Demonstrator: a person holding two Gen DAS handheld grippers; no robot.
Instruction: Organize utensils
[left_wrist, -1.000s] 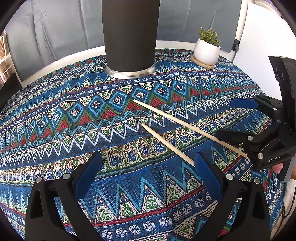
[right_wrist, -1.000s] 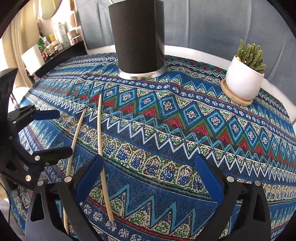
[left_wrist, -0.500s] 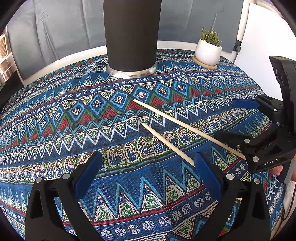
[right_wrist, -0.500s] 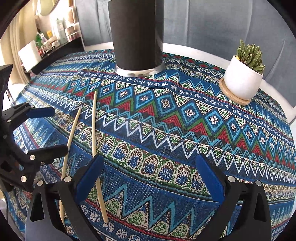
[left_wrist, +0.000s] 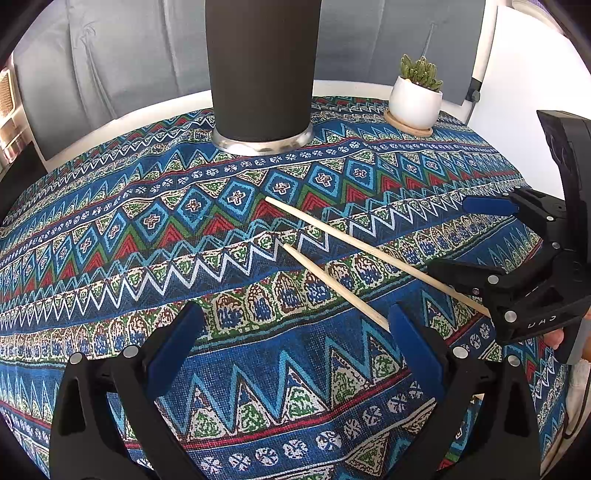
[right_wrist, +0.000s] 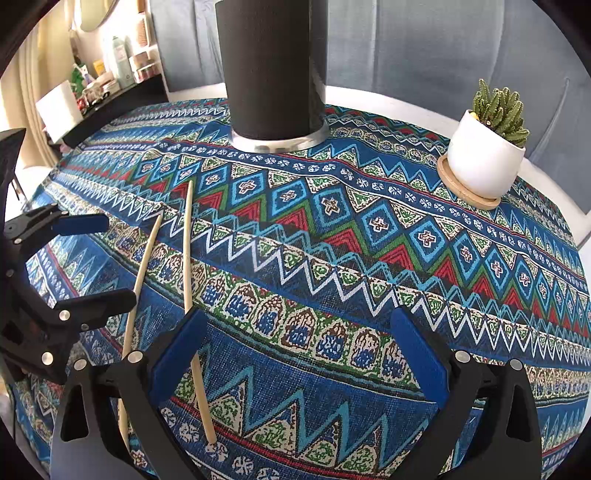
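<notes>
While holder (left_wrist: 260, 70) stands, chopsticks (left_wrist: 343, 236) lie (outside).

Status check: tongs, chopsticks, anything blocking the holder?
Left tongs open, empty. Right tongs open, empty. Two chopsticks flat on cloth, ungrasped. Black holder upright beyond, path clear.

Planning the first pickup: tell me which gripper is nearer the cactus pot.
Right. The right gripper has the cactus pot ahead, slightly right; the left gripper sits farther left, the pot far off.

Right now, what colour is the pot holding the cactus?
White; the pot sits on a light wooden saucer, clearest in the right wrist view.
</notes>
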